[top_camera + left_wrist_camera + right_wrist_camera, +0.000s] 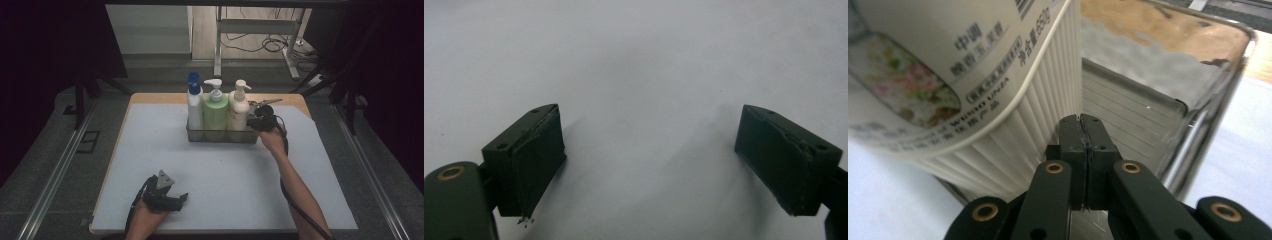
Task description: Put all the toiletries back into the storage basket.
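The right gripper (1083, 125) has its jaws pressed together with nothing between them, its tip inside the basket (250, 136) just beside the cream bottle (239, 107) at the right end. A green bottle (215, 111) and a blue-capped bottle (194, 102) stand alongside. The left gripper (172, 197) rests wide open on the mat (225, 175), near the front edge.

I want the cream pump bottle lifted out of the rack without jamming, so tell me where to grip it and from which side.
Grip the cream pump bottle at its neck under the pump, coming from above. The rack walls its lower body, and the green bottle crowds its left side. The right gripper, shut at the rack's right end, would need to open first.
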The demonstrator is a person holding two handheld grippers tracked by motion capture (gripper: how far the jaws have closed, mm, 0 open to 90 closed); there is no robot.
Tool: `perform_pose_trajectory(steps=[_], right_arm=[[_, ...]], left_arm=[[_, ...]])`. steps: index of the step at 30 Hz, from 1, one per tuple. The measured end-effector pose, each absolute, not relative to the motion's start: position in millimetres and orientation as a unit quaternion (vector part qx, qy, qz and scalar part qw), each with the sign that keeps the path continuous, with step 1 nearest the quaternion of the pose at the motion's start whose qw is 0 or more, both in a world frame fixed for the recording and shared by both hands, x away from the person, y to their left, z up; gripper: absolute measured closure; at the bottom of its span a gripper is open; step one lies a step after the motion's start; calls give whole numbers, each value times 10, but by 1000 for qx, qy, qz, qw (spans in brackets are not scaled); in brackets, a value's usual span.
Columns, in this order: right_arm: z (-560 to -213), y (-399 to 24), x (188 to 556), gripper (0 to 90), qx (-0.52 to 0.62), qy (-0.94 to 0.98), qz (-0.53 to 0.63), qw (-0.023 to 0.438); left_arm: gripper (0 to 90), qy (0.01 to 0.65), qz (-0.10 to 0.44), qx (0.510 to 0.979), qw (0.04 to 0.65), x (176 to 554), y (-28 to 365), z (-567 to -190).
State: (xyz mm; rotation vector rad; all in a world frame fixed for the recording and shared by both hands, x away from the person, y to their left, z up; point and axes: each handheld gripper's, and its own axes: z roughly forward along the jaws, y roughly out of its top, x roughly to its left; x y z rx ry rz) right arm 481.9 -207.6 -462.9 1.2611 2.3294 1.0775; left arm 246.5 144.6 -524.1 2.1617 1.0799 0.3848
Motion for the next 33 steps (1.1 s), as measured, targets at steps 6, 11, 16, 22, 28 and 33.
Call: perform_pose_trajectory(steps=[6,11,16,22,28,33], right_arm=[[-4624,-2006,4803,890,431,809,373,141],[-4623,-1979,4791,894,431,809,373,141],[-4614,-1963,4777,895,434,808,372,143],[-4597,-1965,4731,896,431,811,370,142],[-4587,-1957,4709,896,431,811,369,143],[-4580,-1953,4696,897,431,811,368,142]], left_arm=[[121,415,148,831,340,2465,1446,-5241],[121,415,147,831,340,2466,1447,-5240],[121,414,147,832,339,2467,1449,-5239],[121,414,148,832,339,2468,1448,-5239],[121,414,147,832,339,2469,1449,-5239],[121,414,147,832,339,2469,1449,-5239]])
